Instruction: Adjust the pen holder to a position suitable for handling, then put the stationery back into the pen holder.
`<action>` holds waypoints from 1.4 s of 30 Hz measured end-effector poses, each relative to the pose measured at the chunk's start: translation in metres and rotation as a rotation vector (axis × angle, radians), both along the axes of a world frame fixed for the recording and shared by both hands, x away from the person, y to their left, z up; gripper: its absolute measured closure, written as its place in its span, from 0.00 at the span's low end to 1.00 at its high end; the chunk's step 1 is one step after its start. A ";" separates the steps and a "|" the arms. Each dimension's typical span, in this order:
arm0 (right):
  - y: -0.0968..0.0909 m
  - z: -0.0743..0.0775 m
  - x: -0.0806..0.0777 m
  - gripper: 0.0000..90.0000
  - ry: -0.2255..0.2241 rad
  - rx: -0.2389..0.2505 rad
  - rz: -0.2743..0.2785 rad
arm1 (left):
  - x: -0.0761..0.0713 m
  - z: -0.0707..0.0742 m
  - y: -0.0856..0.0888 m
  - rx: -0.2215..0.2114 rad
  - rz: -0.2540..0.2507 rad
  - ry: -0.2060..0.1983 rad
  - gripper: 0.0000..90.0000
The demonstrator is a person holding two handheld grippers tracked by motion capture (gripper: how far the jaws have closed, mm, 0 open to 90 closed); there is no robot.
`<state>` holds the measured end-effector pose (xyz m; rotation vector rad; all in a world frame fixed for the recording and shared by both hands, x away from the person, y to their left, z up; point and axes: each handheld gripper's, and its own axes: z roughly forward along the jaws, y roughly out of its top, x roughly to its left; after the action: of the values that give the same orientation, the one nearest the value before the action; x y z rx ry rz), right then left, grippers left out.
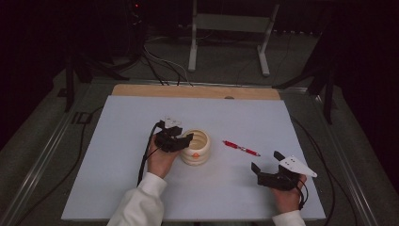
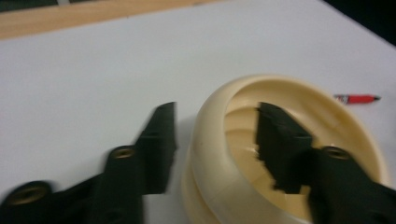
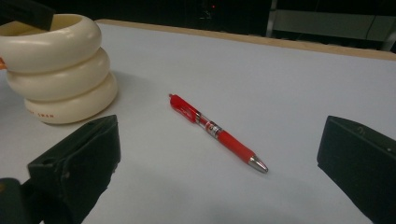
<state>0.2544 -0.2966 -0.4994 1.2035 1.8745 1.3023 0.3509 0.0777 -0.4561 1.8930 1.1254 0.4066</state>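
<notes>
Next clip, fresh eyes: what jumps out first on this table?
The cream ribbed cup, shaped like three stacked rings, stands near the middle of the pale table, and the left claw straddles its rim, one jaw inside and one outside, not yet closed. To its right a red pen lies flat on the table, apart from the cup. The right claw hovers wide open near the table's front right, with the pen ahead between its jaws.
</notes>
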 end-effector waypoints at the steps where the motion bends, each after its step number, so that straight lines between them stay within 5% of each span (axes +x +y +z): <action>1: 0.000 0.000 0.000 0.00 -0.001 -0.001 -0.001 | -0.001 0.001 0.001 -0.009 0.001 -0.011 0.38; 4: 0.000 0.000 0.000 0.00 -0.001 0.001 0.000 | -0.001 0.003 0.003 -0.024 0.004 -0.020 0.20; 9: 0.000 0.000 0.000 0.00 -0.001 0.002 0.000 | -0.006 0.010 0.016 -0.034 -0.010 -0.073 0.02; 14: -0.001 0.000 0.000 0.00 -0.004 0.005 -0.002 | -0.014 0.015 0.032 -0.075 -0.011 -0.133 0.02; 21: -0.001 0.000 0.000 0.00 -0.003 0.008 -0.005 | -0.028 0.018 0.057 -0.079 -0.002 -0.189 0.01; 30: -0.001 -0.001 0.001 0.00 0.001 0.007 -0.010 | -0.044 0.014 0.088 -0.081 0.035 -0.211 0.01; 36: -0.001 0.000 0.000 0.00 -0.001 0.009 -0.013 | -0.054 0.004 0.106 0.011 0.044 -0.233 0.01; 42: -0.002 0.000 0.000 0.00 -0.004 0.007 -0.016 | -0.067 -0.009 0.128 0.016 0.063 -0.238 0.01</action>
<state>0.2543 -0.2990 -0.4994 1.2165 1.8550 1.3029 0.2843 0.2061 -0.4655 1.7722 1.0261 0.6598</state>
